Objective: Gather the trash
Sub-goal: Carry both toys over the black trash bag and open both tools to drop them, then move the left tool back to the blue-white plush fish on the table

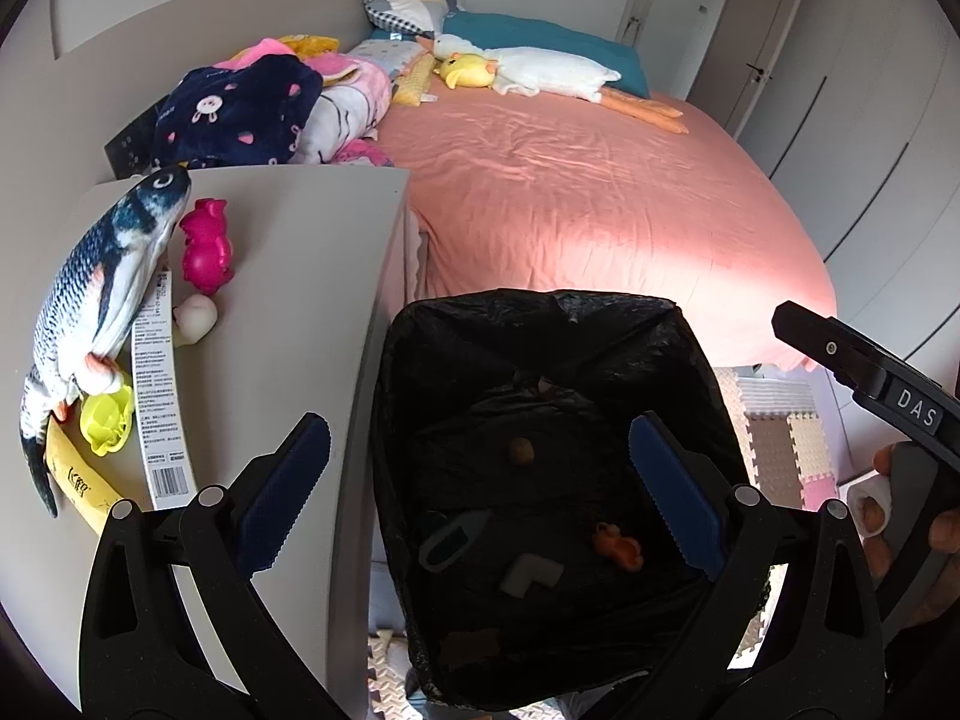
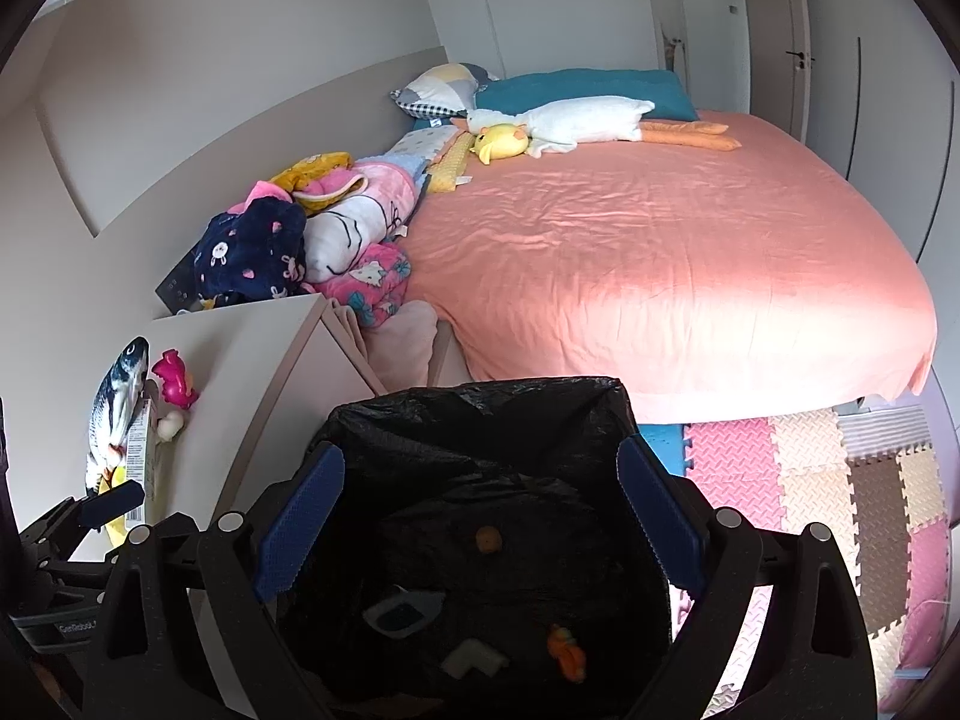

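Note:
A bin lined with a black bag (image 1: pixel 690 324) stands on the floor between the bedside cabinet and the bed; it also shows in the right wrist view (image 2: pixel 468 402). Inside lie an orange toy (image 1: pixel 618 546), a white L-shaped piece (image 1: pixel 531 576), a grey-blue object (image 1: pixel 450 537) and a small brown ball (image 1: pixel 521 451). My left gripper (image 1: pixel 480 492) is open and empty above the bin. My right gripper (image 2: pixel 480 516) is open and empty above the bin too; its body shows at the right of the left wrist view (image 1: pixel 870 372).
The grey bedside cabinet (image 1: pixel 288 300) holds a plush fish (image 1: pixel 102 276), a magenta toy (image 1: pixel 207 243), a pale ball (image 1: pixel 195 318), a yellow toy (image 1: pixel 108 420), a labelled white strip (image 1: pixel 159 396) and a yellow packet (image 1: pixel 78 480). The pink bed (image 1: pixel 570 192) carries clothes and plush toys. Foam mats (image 2: pixel 840 480) cover the floor.

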